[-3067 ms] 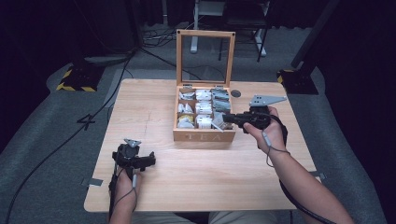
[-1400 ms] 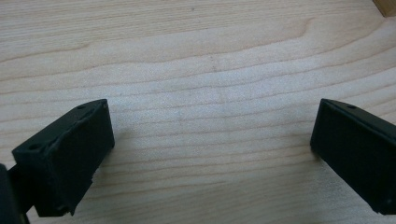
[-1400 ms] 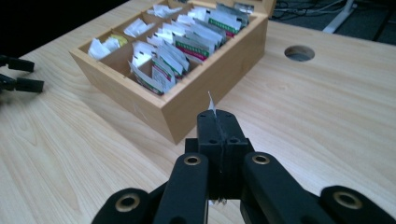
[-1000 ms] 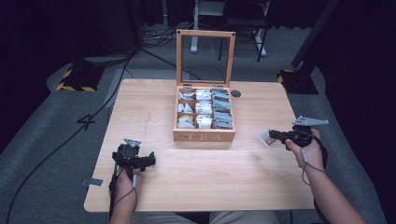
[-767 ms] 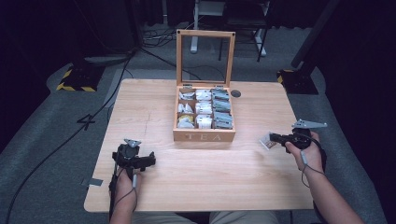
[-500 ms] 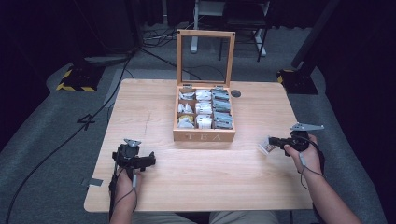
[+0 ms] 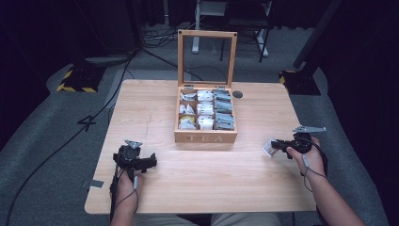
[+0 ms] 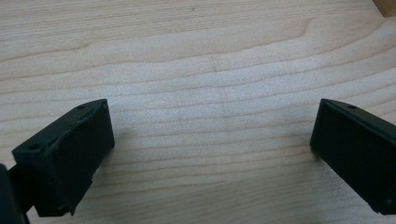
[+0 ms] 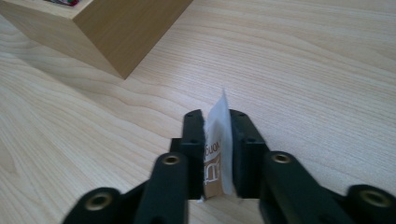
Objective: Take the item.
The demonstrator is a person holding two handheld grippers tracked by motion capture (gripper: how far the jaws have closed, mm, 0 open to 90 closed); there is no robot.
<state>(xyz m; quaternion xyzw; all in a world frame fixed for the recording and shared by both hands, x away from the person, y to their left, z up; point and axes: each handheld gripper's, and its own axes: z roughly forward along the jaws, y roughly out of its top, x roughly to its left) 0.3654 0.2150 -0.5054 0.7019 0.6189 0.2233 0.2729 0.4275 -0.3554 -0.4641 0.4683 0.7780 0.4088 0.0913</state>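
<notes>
Your tea box (image 7: 205, 136) sits open near the counter's (image 7: 155, 99) far edge, full of tea bags (image 7: 205, 109). Your right tongs (image 7: 276, 145) have just been opening, with one packet (image 9: 217, 149) standing between them near the right edge. Your left tongs (image 7: 136, 162) are wide apart, empty, near the front left corner.

floor: grey carpet (image 7: 42, 141) | cables (image 7: 56, 150) | furniture: wooden table (image 7: 155, 108) | surroundings: dark

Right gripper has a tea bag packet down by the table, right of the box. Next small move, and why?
Probably open the right gripper a little wider and back away. The packet stands on edge between its fingers, low over the table, well clear of the tea box. The jaws have just been opening.
</notes>
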